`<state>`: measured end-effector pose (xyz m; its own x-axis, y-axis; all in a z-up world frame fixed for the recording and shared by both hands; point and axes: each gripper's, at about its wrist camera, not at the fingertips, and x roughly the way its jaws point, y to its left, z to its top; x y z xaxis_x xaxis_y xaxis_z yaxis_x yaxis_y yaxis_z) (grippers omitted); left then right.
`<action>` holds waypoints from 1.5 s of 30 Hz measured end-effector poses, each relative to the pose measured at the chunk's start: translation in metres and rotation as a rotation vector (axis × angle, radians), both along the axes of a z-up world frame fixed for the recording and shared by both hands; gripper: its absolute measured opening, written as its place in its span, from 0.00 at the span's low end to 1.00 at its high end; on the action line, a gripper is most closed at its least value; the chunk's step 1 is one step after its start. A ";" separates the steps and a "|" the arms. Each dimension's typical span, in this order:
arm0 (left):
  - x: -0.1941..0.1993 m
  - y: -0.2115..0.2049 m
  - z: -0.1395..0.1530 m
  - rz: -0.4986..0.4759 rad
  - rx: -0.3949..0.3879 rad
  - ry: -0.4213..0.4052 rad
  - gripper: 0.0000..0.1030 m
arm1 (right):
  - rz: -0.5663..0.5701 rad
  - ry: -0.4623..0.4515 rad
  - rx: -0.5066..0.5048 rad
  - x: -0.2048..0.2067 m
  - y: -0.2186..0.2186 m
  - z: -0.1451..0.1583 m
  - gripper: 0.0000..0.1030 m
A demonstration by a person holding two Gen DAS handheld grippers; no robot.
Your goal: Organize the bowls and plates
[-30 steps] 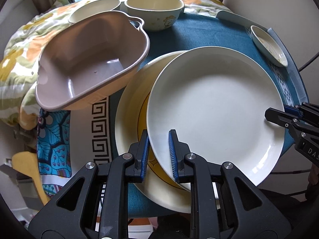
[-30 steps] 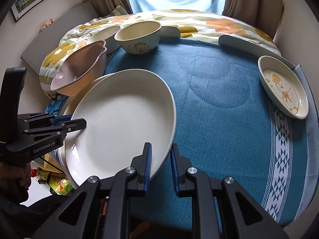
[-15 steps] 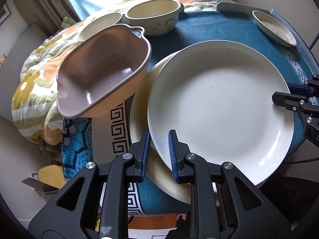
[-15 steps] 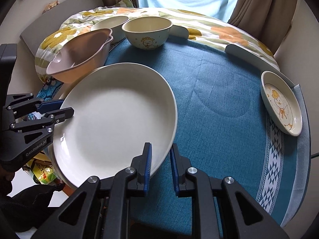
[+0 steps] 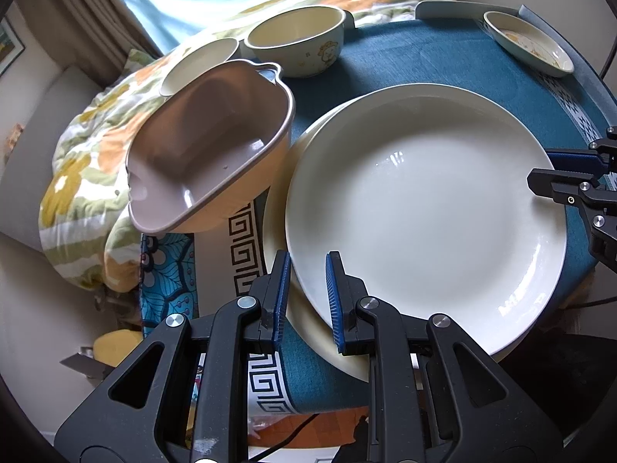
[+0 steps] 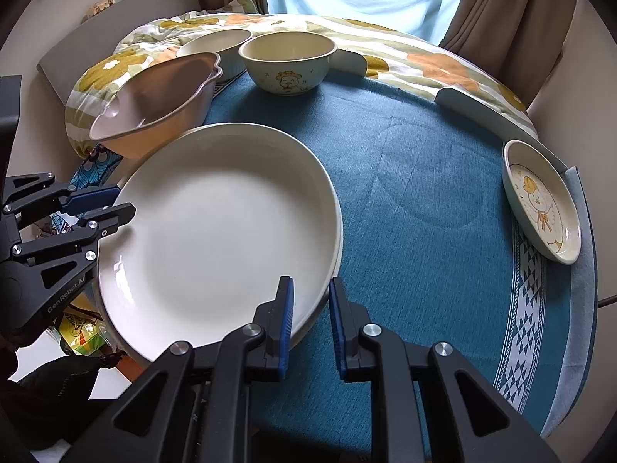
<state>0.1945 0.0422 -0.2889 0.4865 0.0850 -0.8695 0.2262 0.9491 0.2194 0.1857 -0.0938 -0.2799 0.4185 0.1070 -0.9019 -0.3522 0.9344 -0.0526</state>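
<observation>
Stacking is in hand: white plate [image 5: 424, 208] sits on the lower plate [image 5: 308, 332], both grippers [image 5: 306, 301] [image 6: 310, 322] pinching its rim at opposite edges. Next, I judge, jaws must spread and back away level.

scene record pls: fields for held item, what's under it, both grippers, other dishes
held item: white plate
under it: cream plate, rim showing
left gripper: fingers straddle the white plate's near rim
right gripper: fingers straddle the opposite rim
other dishes: pink bowl, duck bowl, duck dish, cream bowl behind
surface: blue cloth
</observation>
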 end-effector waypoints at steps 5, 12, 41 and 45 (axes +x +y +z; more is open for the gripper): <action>-0.002 0.004 0.001 0.009 -0.006 -0.005 0.16 | 0.004 -0.010 0.000 -0.003 0.001 0.000 0.16; -0.002 0.009 0.008 0.004 -0.037 -0.004 0.16 | -0.013 -0.027 0.012 -0.004 -0.003 0.006 0.16; 0.147 -0.215 0.175 -0.536 -0.558 0.006 1.00 | -0.686 -0.270 0.236 -0.020 -0.256 0.144 1.00; 0.205 -0.258 0.136 -0.548 -0.548 0.130 0.98 | -0.748 -0.200 0.355 0.016 -0.292 0.104 1.00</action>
<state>0.3993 -0.2157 -0.1532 0.2266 -0.5954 -0.7708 0.6848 0.6602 -0.3086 0.2019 -0.3862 -0.1760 0.6395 0.0009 -0.7688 0.3495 0.8903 0.2919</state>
